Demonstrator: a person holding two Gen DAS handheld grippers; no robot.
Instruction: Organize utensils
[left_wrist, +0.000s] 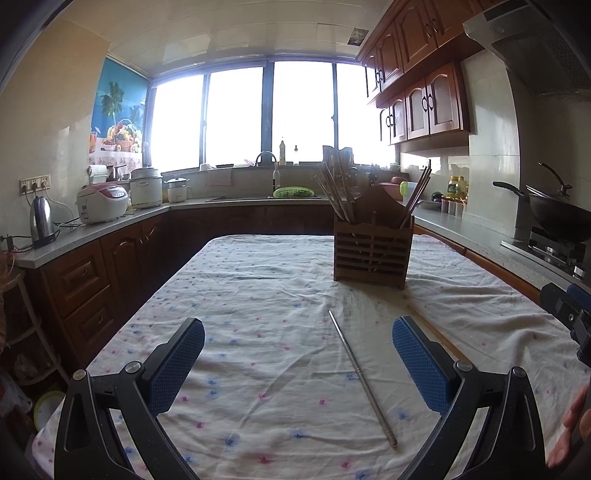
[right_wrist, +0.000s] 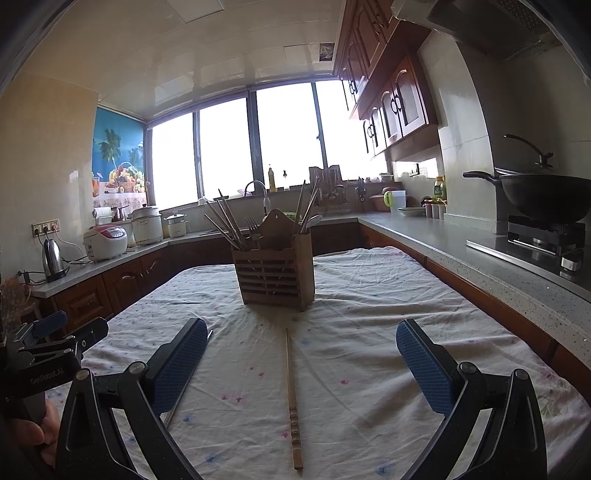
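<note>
Left hand-held gripper (left_wrist: 298, 363) is hovering low over the desk (left_wrist: 258, 280) with its pads spread wide, gripping nothing. A metal chopstick (left_wrist: 364, 380) is lying flat on the cloth between its fingers, closer to the right finger, tip pointing ahead toward the holder (left_wrist: 373, 251). The holder is standing upright ahead and slightly right of it, well apart, with chopsticks sticking up in both side compartments. Right hand-held gripper (right_wrist: 302, 365) is also spread wide and empty, hanging over the same desk. A wooden chopstick (right_wrist: 291, 398) is lying between its fingers, roughly centred, carved end near the camera, thin end pointing at the holder straight ahead. The metal chopstick is showing just beside and partly behind its left finger (right_wrist: 181, 365). A fork (right_wrist: 252, 226) and spoon (right_wrist: 314, 220) are standing in the holder with the chopsticks. A hand (right_wrist: 35, 432) is gripping the left tool at the view's left edge.
</note>
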